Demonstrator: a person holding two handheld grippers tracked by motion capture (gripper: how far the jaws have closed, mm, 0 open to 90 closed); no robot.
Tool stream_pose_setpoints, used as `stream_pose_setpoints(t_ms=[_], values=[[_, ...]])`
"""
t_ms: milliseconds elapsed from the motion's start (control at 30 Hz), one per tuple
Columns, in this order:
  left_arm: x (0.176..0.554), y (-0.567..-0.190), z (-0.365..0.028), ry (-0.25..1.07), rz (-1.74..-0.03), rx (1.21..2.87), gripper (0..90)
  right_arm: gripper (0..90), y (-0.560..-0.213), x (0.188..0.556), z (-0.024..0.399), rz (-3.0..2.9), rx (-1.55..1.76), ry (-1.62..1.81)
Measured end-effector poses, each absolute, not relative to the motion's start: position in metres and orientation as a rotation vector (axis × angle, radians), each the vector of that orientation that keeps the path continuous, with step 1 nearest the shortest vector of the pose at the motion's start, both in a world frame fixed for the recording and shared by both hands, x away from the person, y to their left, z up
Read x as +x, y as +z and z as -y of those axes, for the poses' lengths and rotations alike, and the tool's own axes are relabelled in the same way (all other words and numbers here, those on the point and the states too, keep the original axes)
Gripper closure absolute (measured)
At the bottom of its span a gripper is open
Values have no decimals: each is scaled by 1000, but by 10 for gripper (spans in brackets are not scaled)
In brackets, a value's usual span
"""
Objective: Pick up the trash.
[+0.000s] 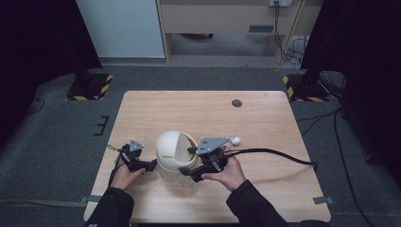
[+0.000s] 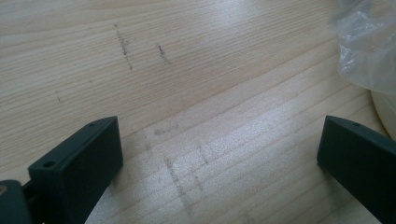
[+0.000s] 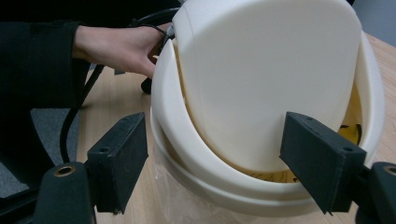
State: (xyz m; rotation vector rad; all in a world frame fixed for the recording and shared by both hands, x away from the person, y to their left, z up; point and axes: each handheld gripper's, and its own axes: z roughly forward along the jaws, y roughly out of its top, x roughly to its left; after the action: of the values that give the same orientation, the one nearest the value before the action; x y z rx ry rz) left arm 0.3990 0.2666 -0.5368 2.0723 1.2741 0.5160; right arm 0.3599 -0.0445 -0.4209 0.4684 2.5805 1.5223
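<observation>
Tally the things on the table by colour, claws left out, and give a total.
Cream: 1, the swing-lid bin
White: 1, the small crumpled wad
Clear: 1, the plastic liner under the bin
Dark: 1, the round disc near the table's far edge
Total: 4

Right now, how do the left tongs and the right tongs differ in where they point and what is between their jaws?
The left tongs face bare wooden table; the right tongs face the cream plastic swing-lid bin. Nothing lies between the left jaws; the bin's rim sits between the right jaws, untouched. Both stand open.
</observation>
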Motion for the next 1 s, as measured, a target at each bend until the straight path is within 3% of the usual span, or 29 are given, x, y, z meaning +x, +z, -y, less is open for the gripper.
stream_pose_setpoints(t_ms=[667, 1000], values=[[399, -537, -267, 516, -1273, 2075, 0, 257, -429, 361, 24, -2636, 421, 1482], [399, -537, -267, 516, -1273, 2075, 0, 269, -411, 358, 42, -2583, 413, 1526]])
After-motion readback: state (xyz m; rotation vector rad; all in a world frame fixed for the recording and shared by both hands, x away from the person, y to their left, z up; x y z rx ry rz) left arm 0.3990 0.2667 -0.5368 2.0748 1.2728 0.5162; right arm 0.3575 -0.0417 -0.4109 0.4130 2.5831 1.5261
